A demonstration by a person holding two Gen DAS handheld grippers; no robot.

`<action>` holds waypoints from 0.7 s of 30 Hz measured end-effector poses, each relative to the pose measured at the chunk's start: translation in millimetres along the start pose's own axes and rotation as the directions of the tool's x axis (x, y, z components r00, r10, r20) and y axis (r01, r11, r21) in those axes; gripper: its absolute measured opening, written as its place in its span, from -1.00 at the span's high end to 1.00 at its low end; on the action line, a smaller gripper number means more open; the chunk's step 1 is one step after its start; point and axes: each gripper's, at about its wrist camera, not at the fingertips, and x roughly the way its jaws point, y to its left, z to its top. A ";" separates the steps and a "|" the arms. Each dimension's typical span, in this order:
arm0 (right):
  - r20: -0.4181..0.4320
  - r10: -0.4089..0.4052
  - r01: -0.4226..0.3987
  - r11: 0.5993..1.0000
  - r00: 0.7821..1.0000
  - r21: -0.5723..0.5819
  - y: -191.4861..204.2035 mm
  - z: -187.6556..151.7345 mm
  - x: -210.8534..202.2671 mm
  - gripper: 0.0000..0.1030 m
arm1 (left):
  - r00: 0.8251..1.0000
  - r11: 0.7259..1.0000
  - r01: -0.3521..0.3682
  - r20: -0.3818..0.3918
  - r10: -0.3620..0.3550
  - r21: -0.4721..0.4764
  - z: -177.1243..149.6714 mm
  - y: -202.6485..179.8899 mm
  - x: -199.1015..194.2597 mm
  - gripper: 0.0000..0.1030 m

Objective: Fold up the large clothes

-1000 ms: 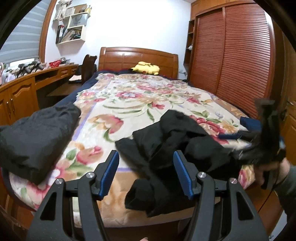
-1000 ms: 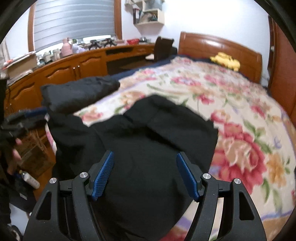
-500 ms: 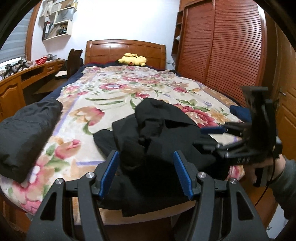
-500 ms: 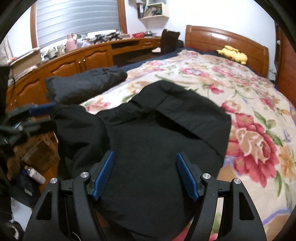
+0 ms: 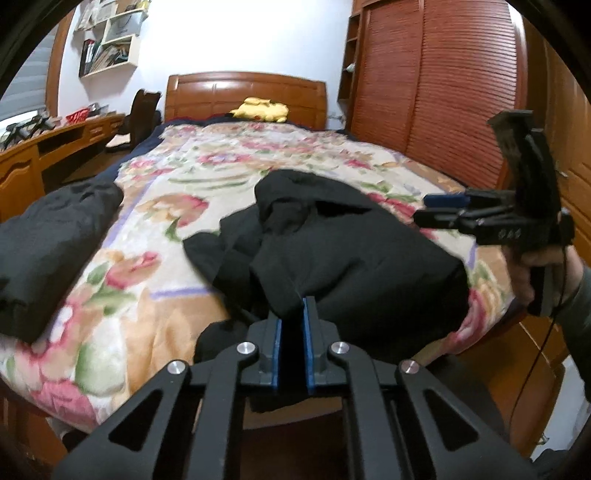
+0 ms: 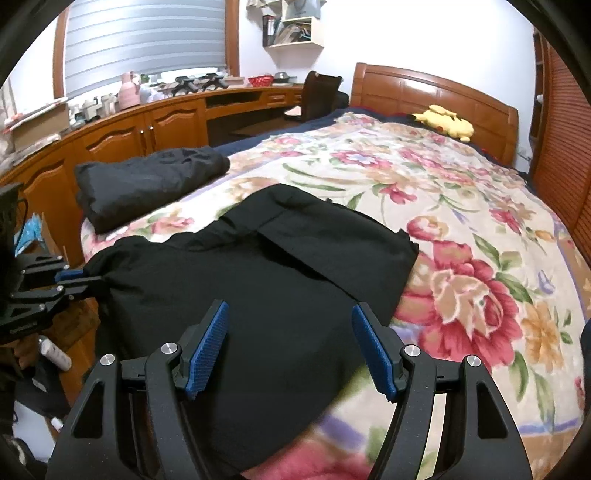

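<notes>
Left wrist view: my left tongs (image 5: 292,314) pinched the black garment (image 5: 354,254) edge; right tongs (image 6: 290,345) gaped wide above it. Garment on bed (image 6: 480,206) remained crumpled, folding barely begun.

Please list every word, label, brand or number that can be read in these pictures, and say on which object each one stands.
No text can be read.
Right gripper: small pale marks on its black body, too blurred to read.
Wall shelf: the books and binders carry no readable spines.
Black garment: no label shows.
</notes>
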 end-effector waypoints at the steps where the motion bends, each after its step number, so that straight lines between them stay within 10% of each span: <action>1: -0.006 -0.001 0.001 1.000 1.000 -0.002 -0.7 -0.6 2.1 -0.39 | 1.000 1.000 -0.008 -0.005 0.008 -0.005 -2.6 2.2 1.6 0.86; 21: -0.034 -0.091 0.093 0.994 0.995 0.051 -32.5 5.8 28.8 -0.51 | 0.997 0.998 -0.049 -0.056 0.047 -0.031 -27.1 20.2 -5.2 0.26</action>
